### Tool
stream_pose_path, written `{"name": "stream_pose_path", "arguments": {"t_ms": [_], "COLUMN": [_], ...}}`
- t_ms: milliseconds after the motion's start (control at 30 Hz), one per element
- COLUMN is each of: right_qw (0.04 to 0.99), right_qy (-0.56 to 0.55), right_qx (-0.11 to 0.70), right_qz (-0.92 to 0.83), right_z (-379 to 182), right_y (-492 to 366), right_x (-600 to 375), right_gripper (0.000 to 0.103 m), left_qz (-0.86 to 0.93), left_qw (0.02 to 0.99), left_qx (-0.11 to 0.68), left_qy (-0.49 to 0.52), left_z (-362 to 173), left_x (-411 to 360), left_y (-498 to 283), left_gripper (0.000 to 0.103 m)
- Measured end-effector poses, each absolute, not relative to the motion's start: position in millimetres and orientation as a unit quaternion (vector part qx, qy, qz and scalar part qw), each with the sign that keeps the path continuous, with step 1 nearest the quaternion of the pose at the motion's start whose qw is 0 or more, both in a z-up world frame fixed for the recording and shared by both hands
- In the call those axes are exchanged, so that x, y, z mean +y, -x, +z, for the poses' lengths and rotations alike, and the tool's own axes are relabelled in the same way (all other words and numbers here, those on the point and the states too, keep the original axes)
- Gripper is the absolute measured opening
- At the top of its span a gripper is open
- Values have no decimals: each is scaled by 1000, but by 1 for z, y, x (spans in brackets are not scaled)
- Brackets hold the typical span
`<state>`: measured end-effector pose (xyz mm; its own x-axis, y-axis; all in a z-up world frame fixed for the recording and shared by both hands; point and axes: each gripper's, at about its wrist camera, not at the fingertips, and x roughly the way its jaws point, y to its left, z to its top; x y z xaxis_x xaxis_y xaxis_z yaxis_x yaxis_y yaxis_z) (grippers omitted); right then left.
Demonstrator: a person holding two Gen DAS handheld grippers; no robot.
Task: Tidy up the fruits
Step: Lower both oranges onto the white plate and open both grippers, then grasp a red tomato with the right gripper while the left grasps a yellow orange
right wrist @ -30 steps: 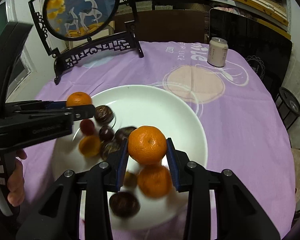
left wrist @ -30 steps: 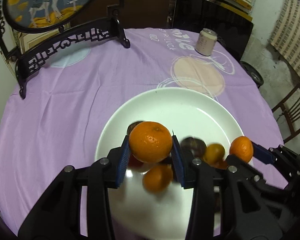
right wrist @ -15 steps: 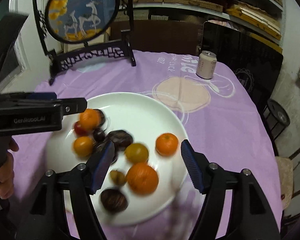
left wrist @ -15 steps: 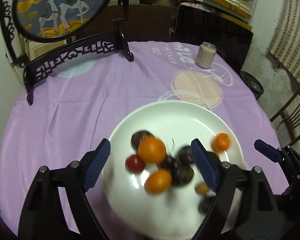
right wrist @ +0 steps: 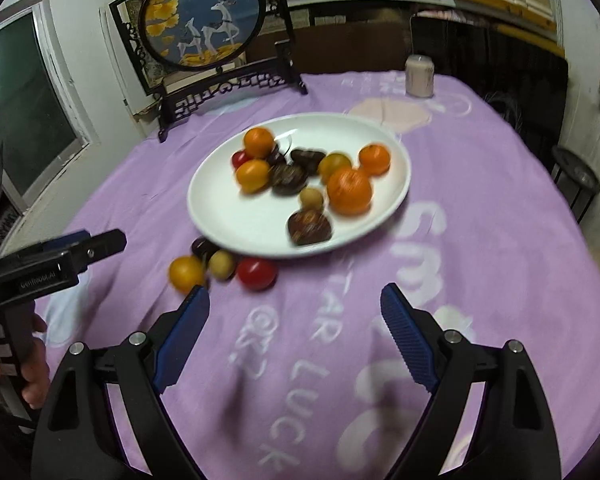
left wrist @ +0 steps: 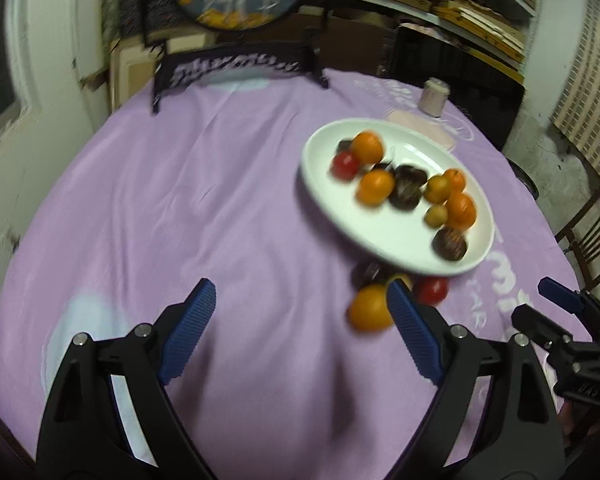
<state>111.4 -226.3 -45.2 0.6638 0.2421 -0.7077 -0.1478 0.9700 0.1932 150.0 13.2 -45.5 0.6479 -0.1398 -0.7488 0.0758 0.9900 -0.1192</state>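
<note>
A white plate (right wrist: 236,216) on the purple cloth holds several oranges, dark fruits, a red one and small yellow ones. Beside its near rim, on the cloth, lie an orange fruit (right wrist: 186,273), a pale small fruit (right wrist: 222,265), a red tomato (right wrist: 256,274) and a dark fruit (right wrist: 204,246). My right gripper (right wrist: 294,291) hovers short of the plate, jaws opening, nothing between them. My left gripper (left wrist: 299,286) is over bare cloth left of the plate (left wrist: 380,232), jaws also opening and empty. The loose orange fruit (left wrist: 368,308) sits just beyond its right finger.
A round framed picture on a black stand (right wrist: 204,20) stands at the back of the table. A pale can (right wrist: 419,76) is at the back right. A stool (right wrist: 576,176) and a chair (left wrist: 592,236) stand off the table's right edge.
Both grippers let go of their oranges over the plate, opened wide and drew back. The left one also swung left, so the plate now sits at its upper right.
</note>
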Motion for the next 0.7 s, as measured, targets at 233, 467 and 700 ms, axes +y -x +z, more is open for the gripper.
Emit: {"name": "stream_pose_path", "arguments": {"t_ms": [233, 467, 700], "right_qw": [903, 896, 885], "right_qy": [-56, -22, -1], "right_qx": [410, 428, 449], "right_qz": [113, 122, 123], "right_z": [-54, -69, -88], "right_y": [-106, -123, -152], "right_x": [-208, -183, -169], "right_gripper": [88, 88, 56], "left_qz": [-46, -56, -50], "left_qw": [907, 905, 903], "left_qx": [417, 421, 424], "left_qy": [45, 39, 49], "left_z": [-49, -53, -55], "left_x": [35, 37, 47], "left_y": [-134, -129, -129], "left_gripper": [89, 89, 89]}}
